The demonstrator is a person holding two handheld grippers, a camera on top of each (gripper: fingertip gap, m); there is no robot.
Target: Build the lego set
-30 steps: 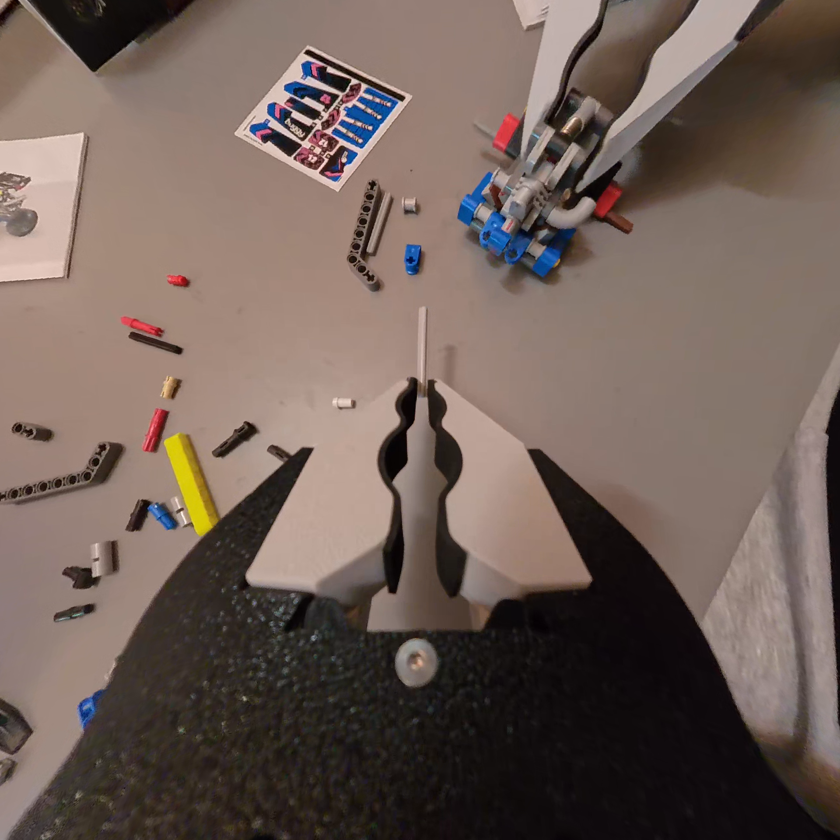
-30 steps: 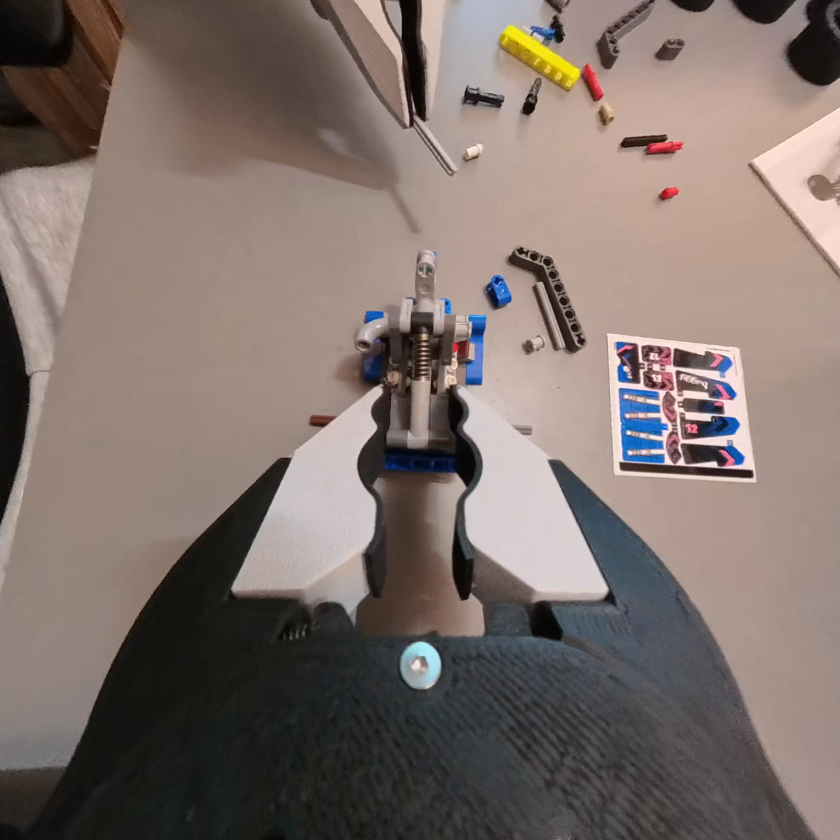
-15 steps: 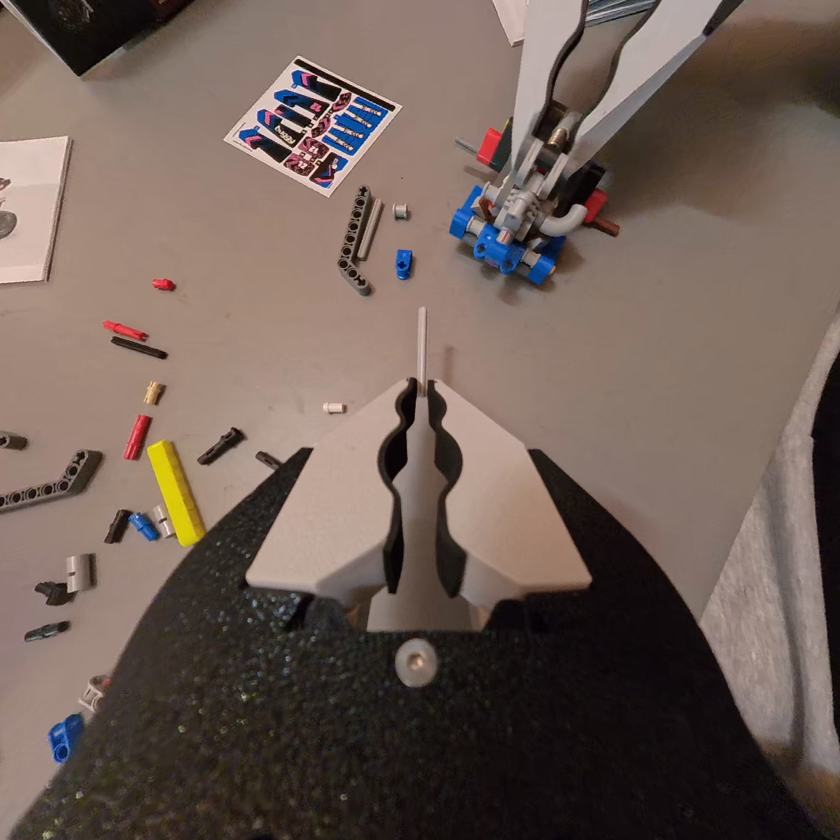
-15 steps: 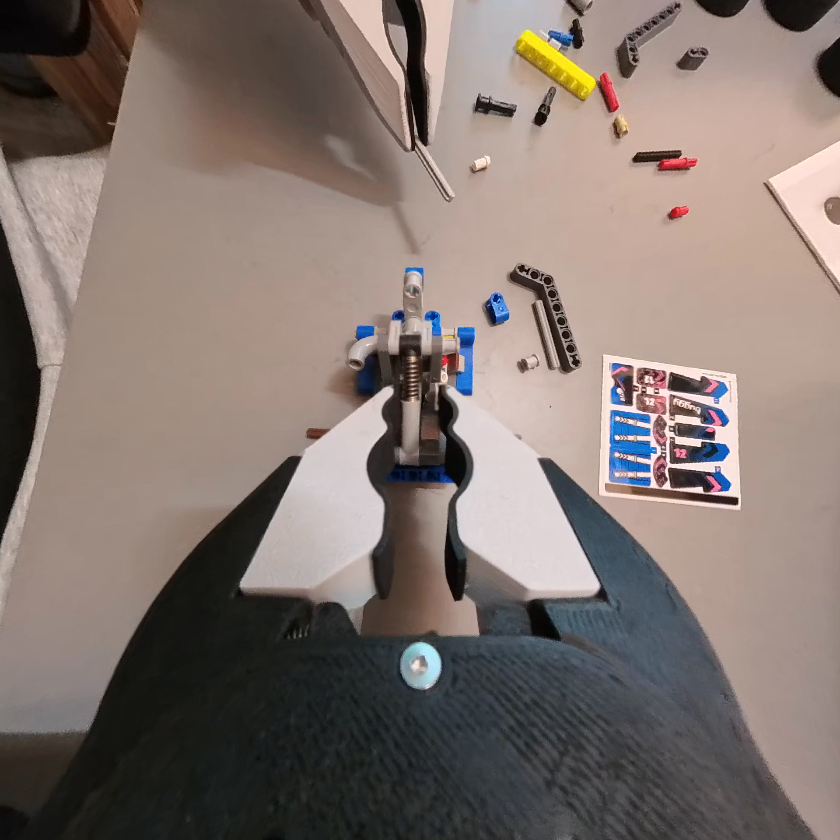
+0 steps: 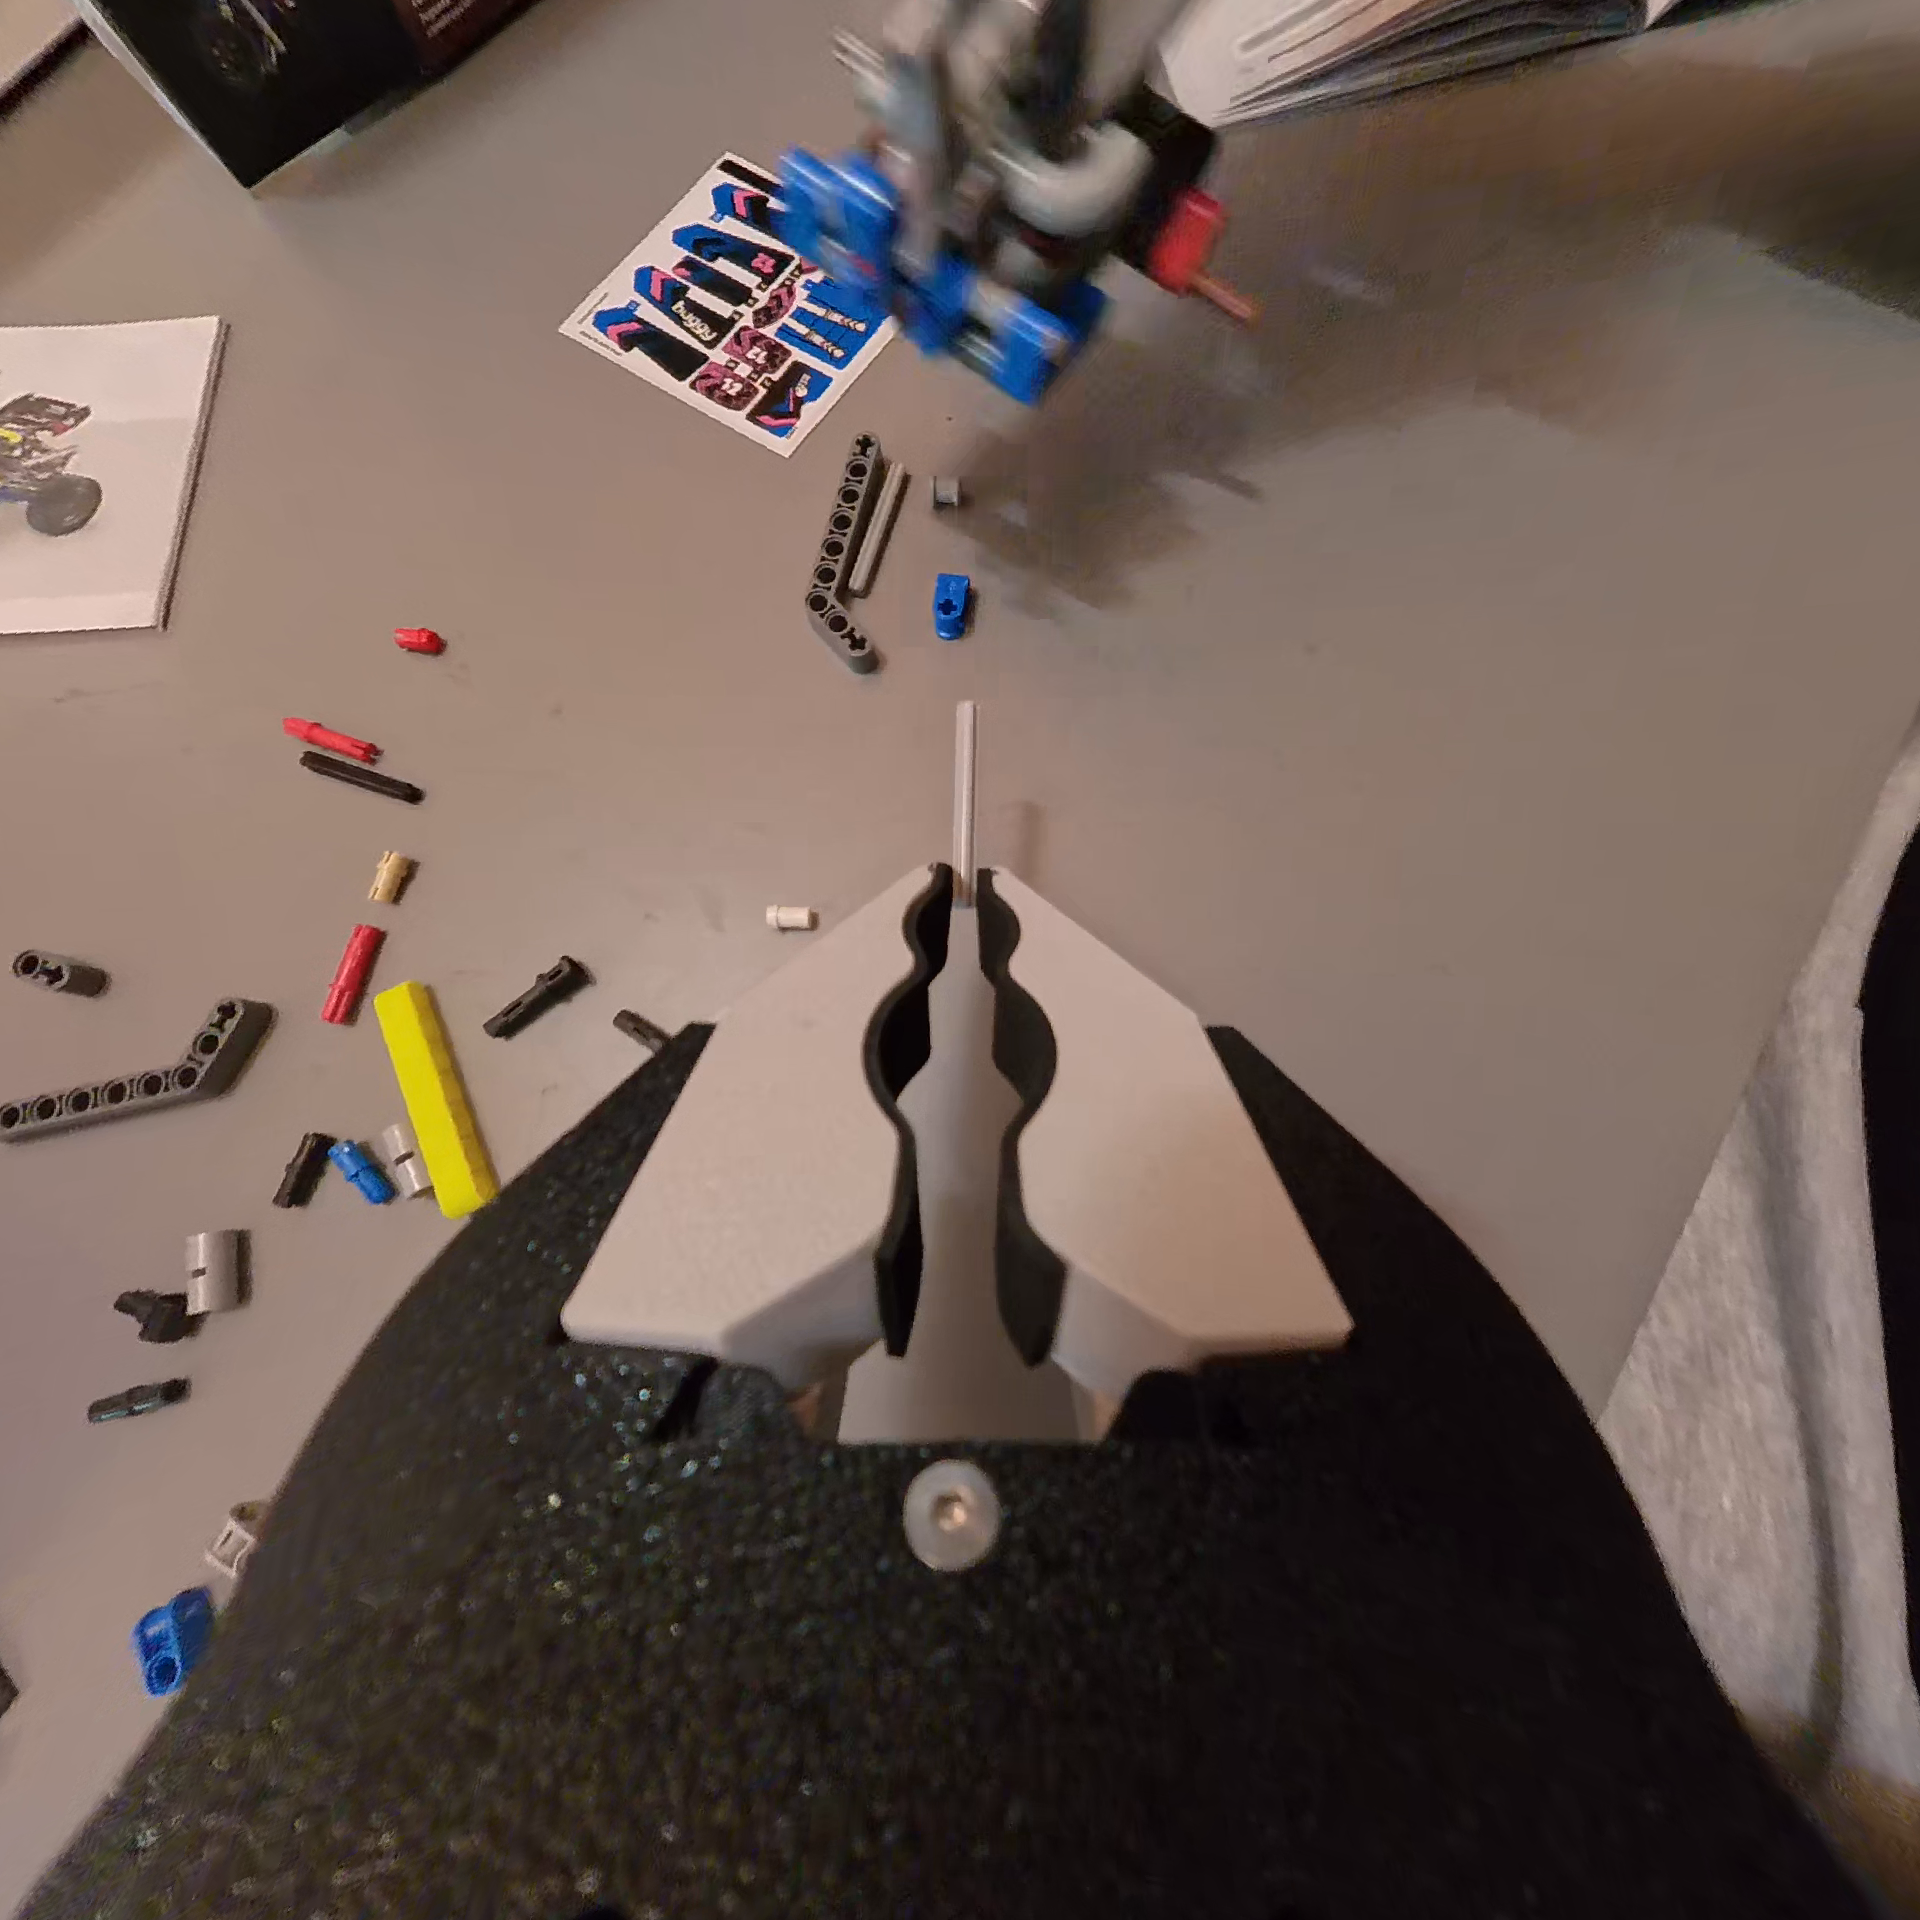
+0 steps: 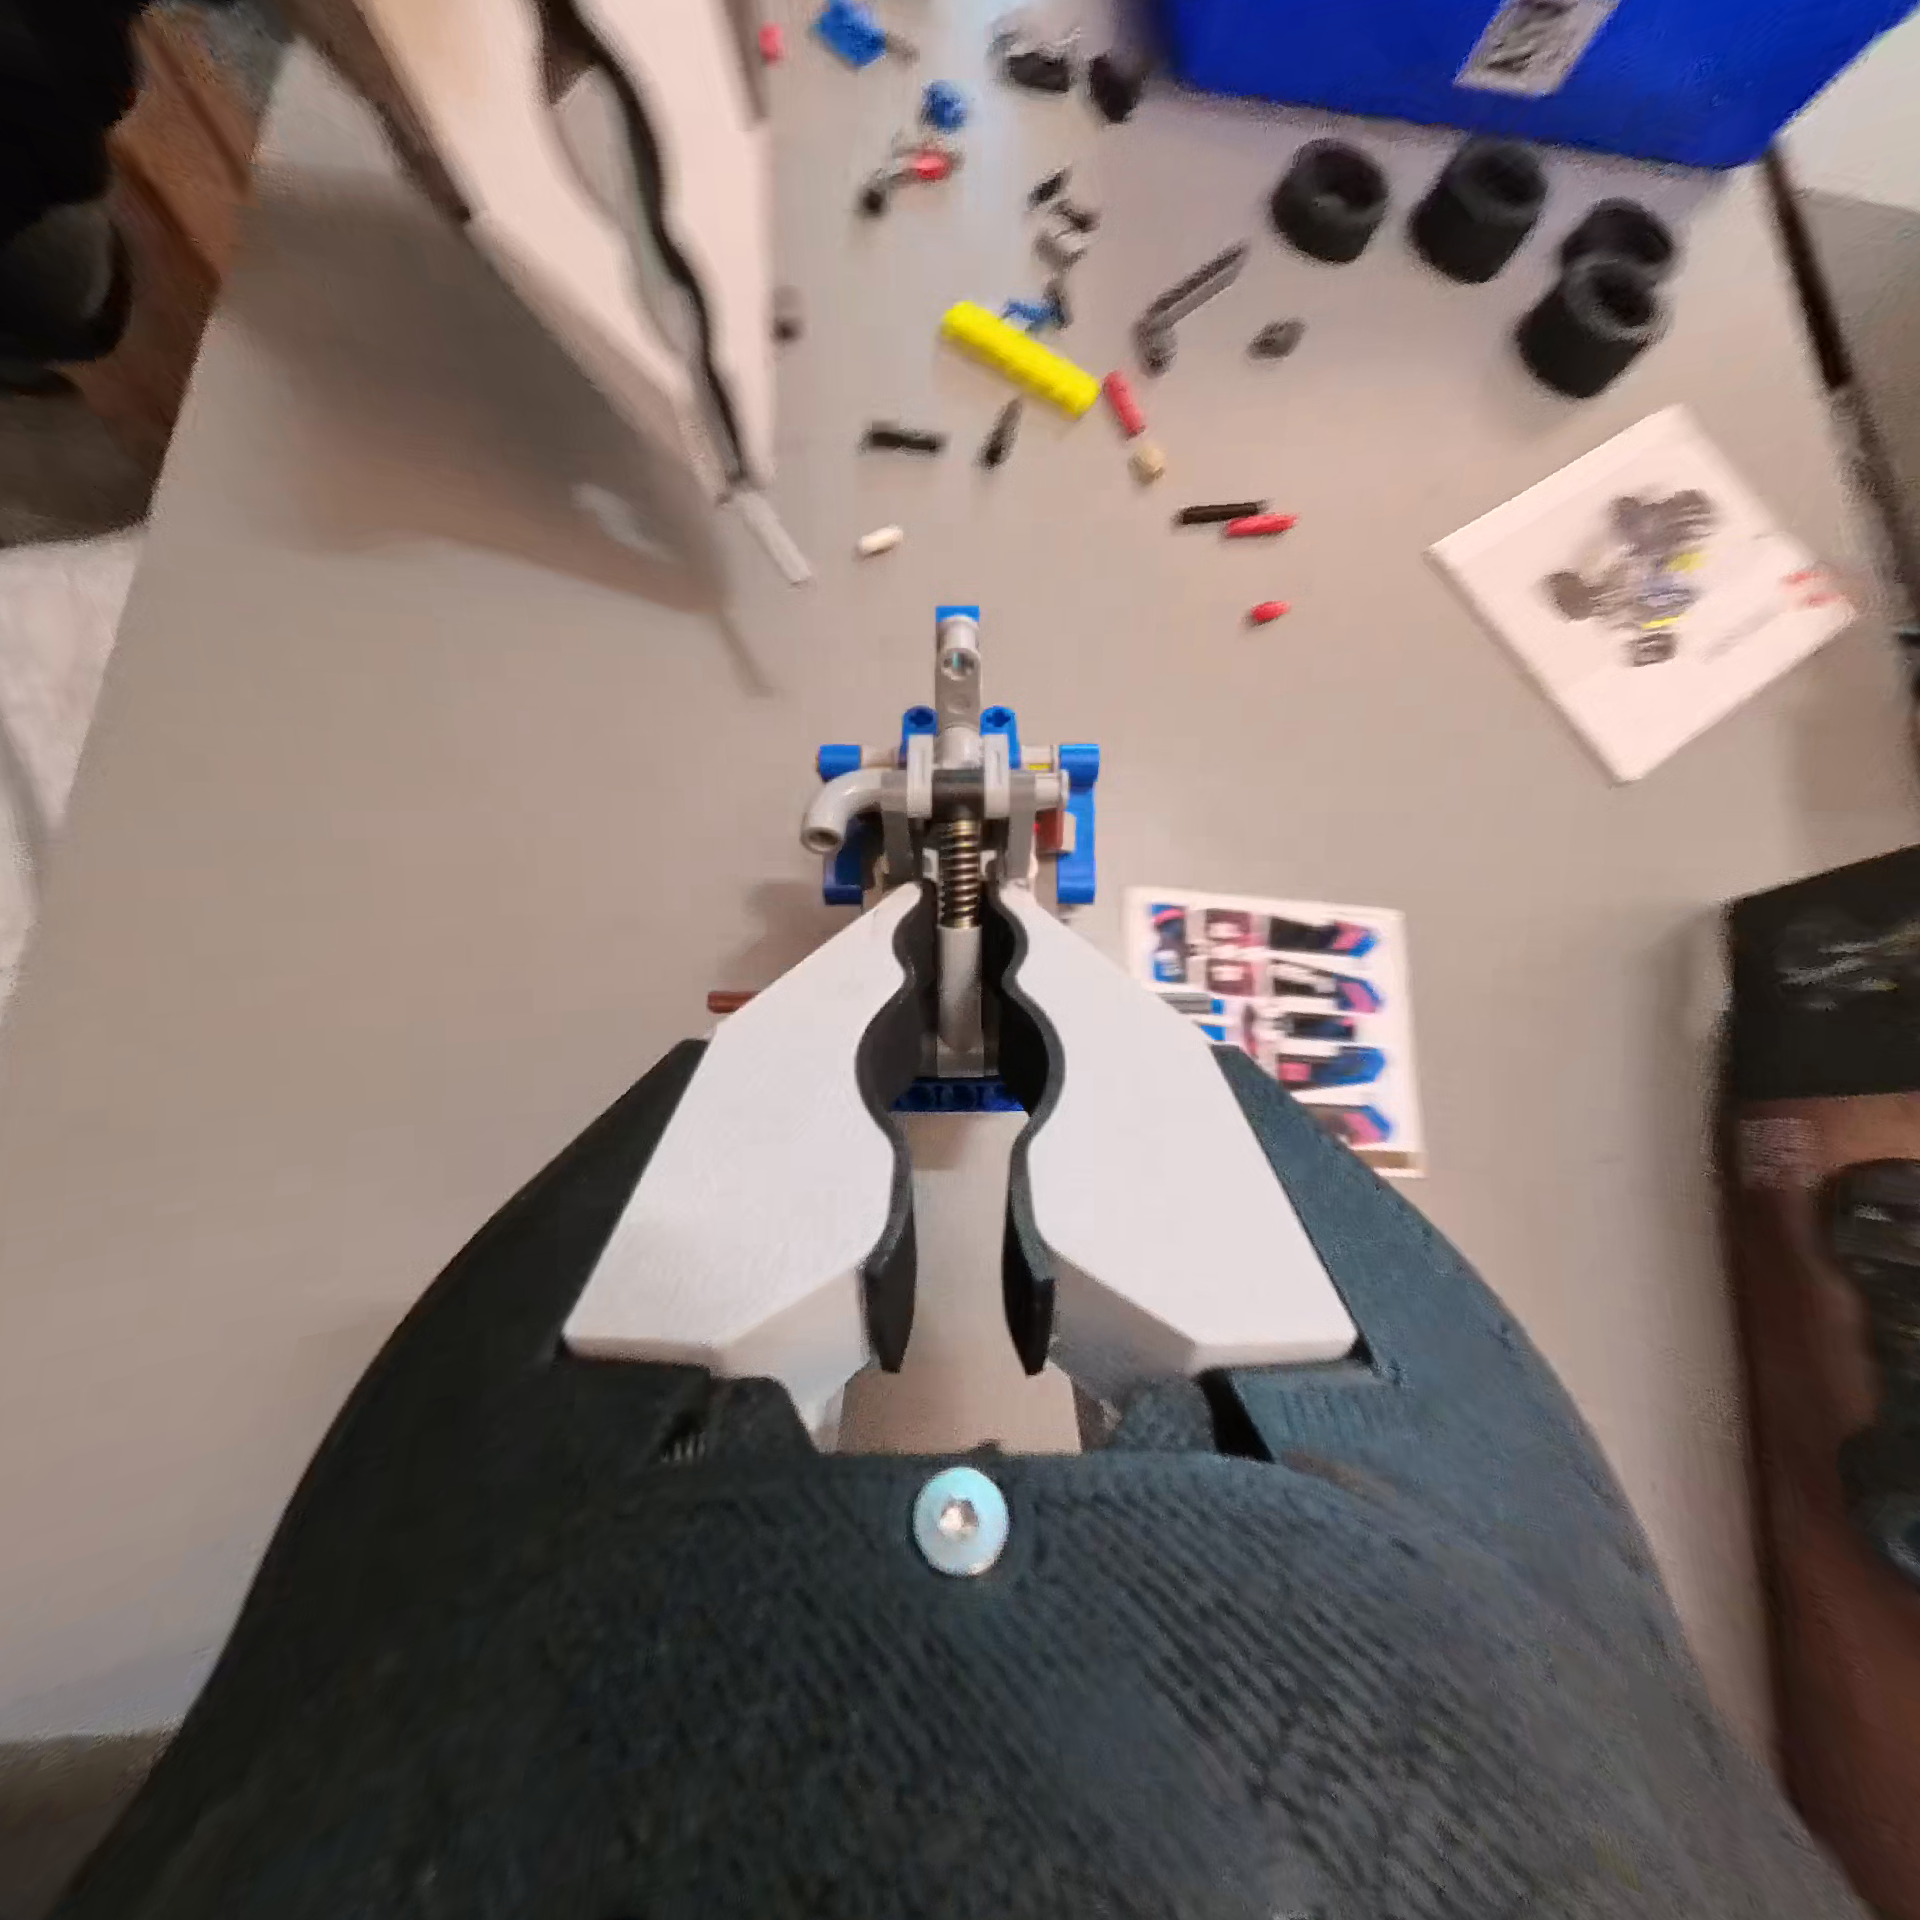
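My left gripper (image 5: pixel 964 883) is shut on a thin light grey axle (image 5: pixel 964 790) that sticks out past its tips, above the grey table. My right gripper (image 6: pixel 958 914) is shut on the blue and grey lego assembly (image 6: pixel 951 800) with a spring shock, and holds it up off the table. In the left wrist view the assembly (image 5: pixel 987 239) is blurred, in the air at the top, over the sticker sheet (image 5: pixel 717 312). The left gripper (image 6: pixel 743 488) with its axle also shows at the upper left of the right wrist view.
Loose parts lie left of my left gripper: a yellow beam (image 5: pixel 431 1096), dark grey angled beams (image 5: pixel 847 551), red and black pins, a blue connector (image 5: pixel 951 605). An instruction booklet (image 5: pixel 94 468) lies far left. Black tyres (image 6: pixel 1475 208) and a blue box (image 6: pixel 1507 62) sit beyond. Across from one pair of fingers to the other is roughly 12 centimetres.
My right gripper has lifted the assembly off the table and carried it up and towards the sticker sheet. My left gripper still holds the axle, nearly unmoved.
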